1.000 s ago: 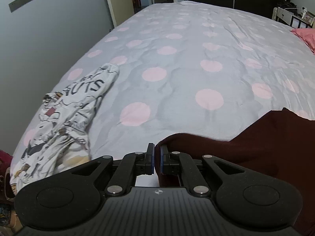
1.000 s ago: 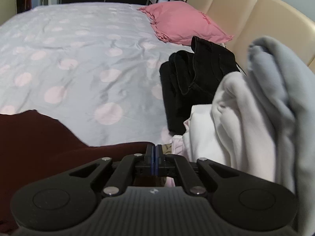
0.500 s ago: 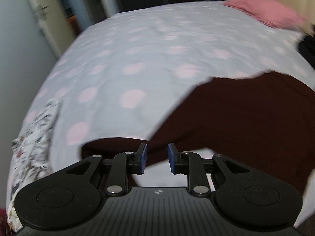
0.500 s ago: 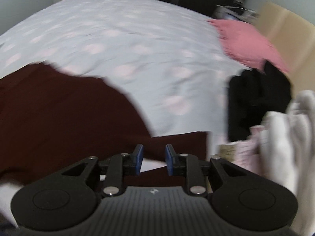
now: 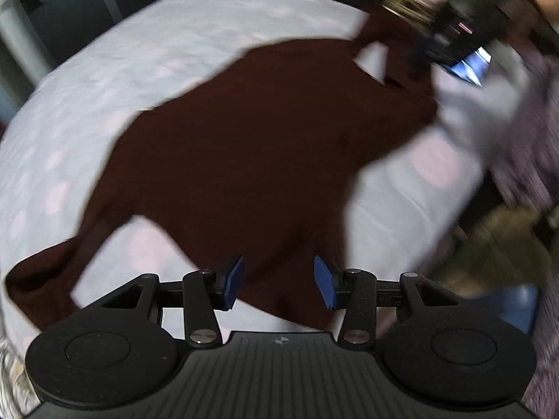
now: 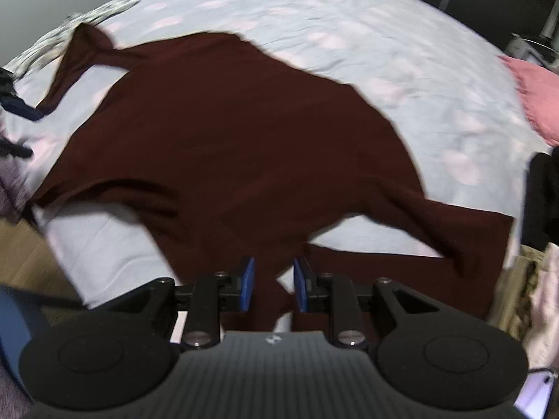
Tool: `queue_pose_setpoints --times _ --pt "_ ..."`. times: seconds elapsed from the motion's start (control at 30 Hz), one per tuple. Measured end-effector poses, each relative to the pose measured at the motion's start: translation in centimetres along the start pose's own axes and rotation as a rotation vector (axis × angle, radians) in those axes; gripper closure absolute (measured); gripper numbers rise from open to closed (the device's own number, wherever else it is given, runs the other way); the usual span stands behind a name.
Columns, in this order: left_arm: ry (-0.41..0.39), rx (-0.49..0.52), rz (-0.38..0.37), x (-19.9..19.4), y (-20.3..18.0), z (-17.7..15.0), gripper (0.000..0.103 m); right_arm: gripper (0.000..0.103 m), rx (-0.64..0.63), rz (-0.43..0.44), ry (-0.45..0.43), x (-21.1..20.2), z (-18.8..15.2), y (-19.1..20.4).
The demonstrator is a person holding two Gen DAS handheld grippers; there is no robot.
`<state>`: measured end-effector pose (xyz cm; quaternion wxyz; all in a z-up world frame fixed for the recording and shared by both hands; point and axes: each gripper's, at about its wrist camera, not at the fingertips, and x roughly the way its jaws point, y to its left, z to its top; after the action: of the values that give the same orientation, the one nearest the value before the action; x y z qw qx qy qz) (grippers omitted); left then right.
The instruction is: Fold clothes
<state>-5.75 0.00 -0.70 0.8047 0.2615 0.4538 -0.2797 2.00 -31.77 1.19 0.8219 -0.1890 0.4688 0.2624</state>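
Dark maroon long-sleeved garment [image 6: 244, 146]: spread flat, sleeves out to either side, on a bed [image 6: 349, 10] with a pale grey cover dotted pink. Left hand-held gripper [image 5: 278, 284]: jaws parted wide, just been opening, nothing pressed between the pads, garment's near hem below. Right hand-held gripper [image 6: 273, 284]: jaws partly apart, just been opening, a fold of maroon cloth in the gap, pads not pinching it. Pink pillow [image 6: 534, 94] at far right; printed white garment [image 6: 70, 31] at far left.
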Motion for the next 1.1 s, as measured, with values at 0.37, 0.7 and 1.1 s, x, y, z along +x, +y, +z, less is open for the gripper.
queue_pose_setpoints --times 0.37,0.7,1.1 --pt "0.118 0.101 0.032 5.2 -2.9 -2.0 0.059 0.068 -0.067 0.005 0.096 3.9 -0.7 -0.7" --pt "0.114 0.044 -0.006 3.4 -0.2 -2.1 0.097 0.094 -0.045 0.076 0.082 3.1 -0.7 -1.0" --pt "0.146 0.313 -0.058 -2.0 1.8 -1.7 0.098 0.095 -0.446 0.256 0.117 -6.1 -0.8 3.6"
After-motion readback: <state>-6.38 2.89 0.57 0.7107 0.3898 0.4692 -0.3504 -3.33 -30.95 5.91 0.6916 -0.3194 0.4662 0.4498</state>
